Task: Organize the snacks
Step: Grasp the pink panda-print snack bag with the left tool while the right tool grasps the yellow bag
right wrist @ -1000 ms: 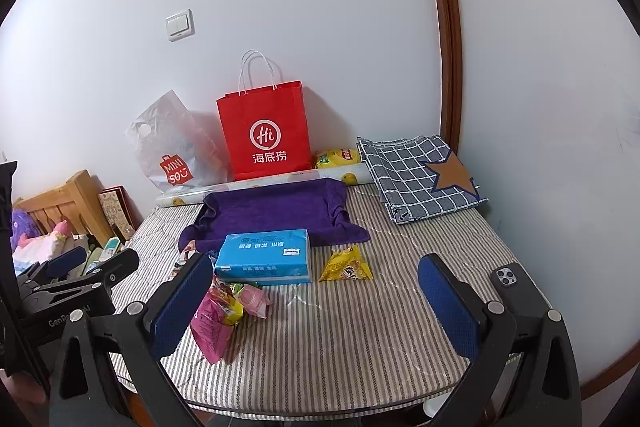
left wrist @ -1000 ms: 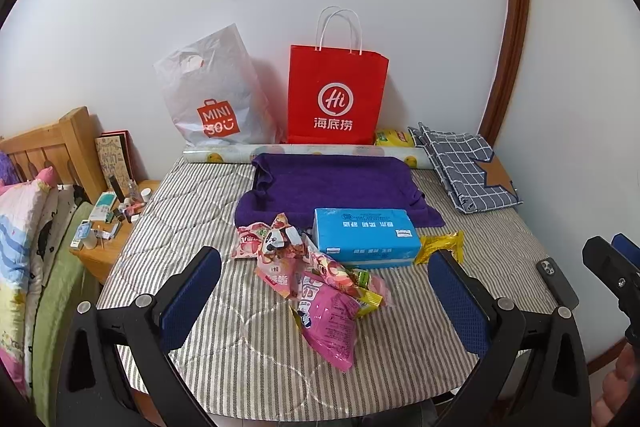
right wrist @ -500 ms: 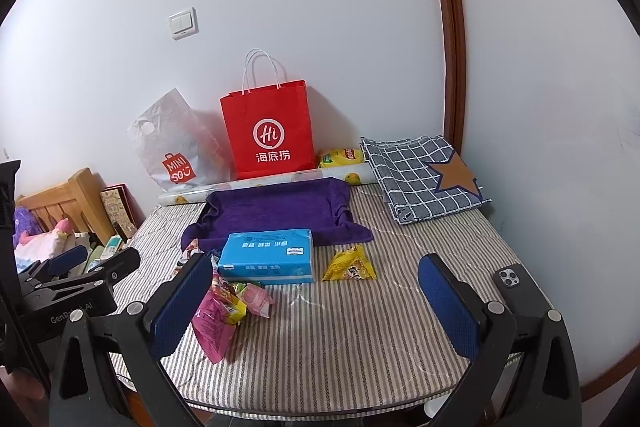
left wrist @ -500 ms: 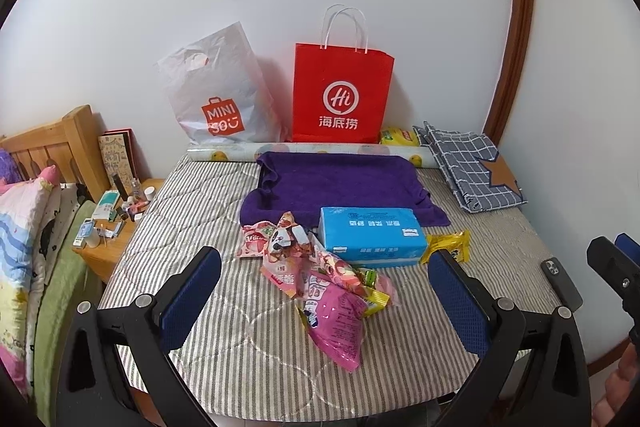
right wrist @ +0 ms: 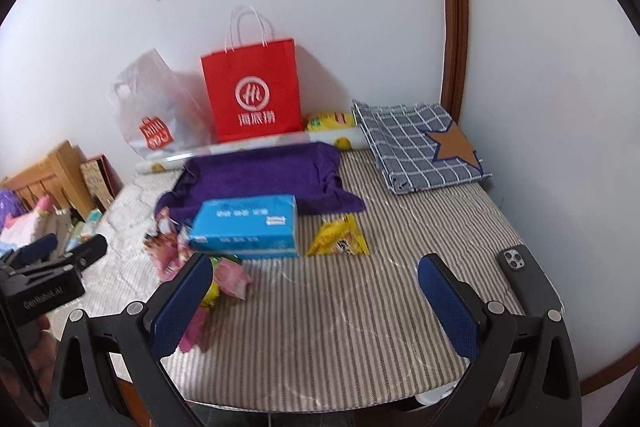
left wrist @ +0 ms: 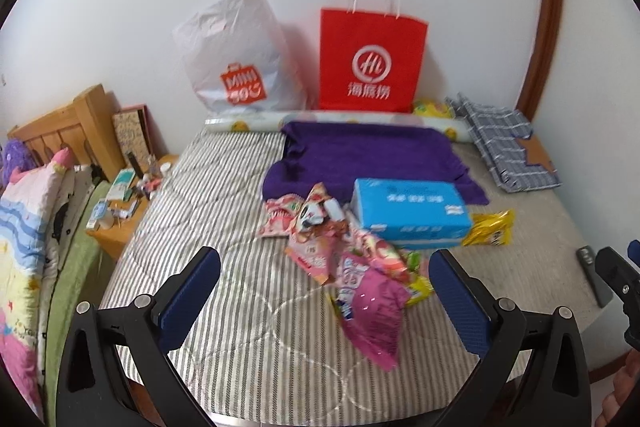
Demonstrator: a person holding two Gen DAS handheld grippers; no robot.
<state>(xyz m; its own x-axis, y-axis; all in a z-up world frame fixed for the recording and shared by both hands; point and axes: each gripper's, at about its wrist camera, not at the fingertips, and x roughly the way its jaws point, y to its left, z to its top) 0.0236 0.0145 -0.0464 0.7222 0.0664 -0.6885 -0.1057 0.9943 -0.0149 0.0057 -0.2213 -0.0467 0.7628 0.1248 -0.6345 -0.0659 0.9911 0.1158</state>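
Observation:
A heap of pink snack packets (left wrist: 344, 259) lies on the striped table cover (left wrist: 224, 195), left of a blue tissue box (left wrist: 408, 211). A yellow snack packet (left wrist: 490, 229) lies right of the box; it also shows in the right wrist view (right wrist: 338, 239). The box (right wrist: 246, 225) and pink packets (right wrist: 230, 273) show there too. My left gripper (left wrist: 324, 293) is open and empty, held above the near table edge in front of the packets. My right gripper (right wrist: 314, 301) is open and empty, in front of the box.
A red paper bag (left wrist: 370, 61) and a white plastic bag (left wrist: 236, 63) stand against the back wall. A purple towel (left wrist: 368, 155) lies behind the box. A checked cloth (right wrist: 416, 143) lies back right. A phone (right wrist: 516, 261) lies at the right edge. A bed (left wrist: 28, 227) is left.
Both grippers have moved forward toward the table, so the snacks and box look larger. The jaws stay open. Nothing on the table has moved.

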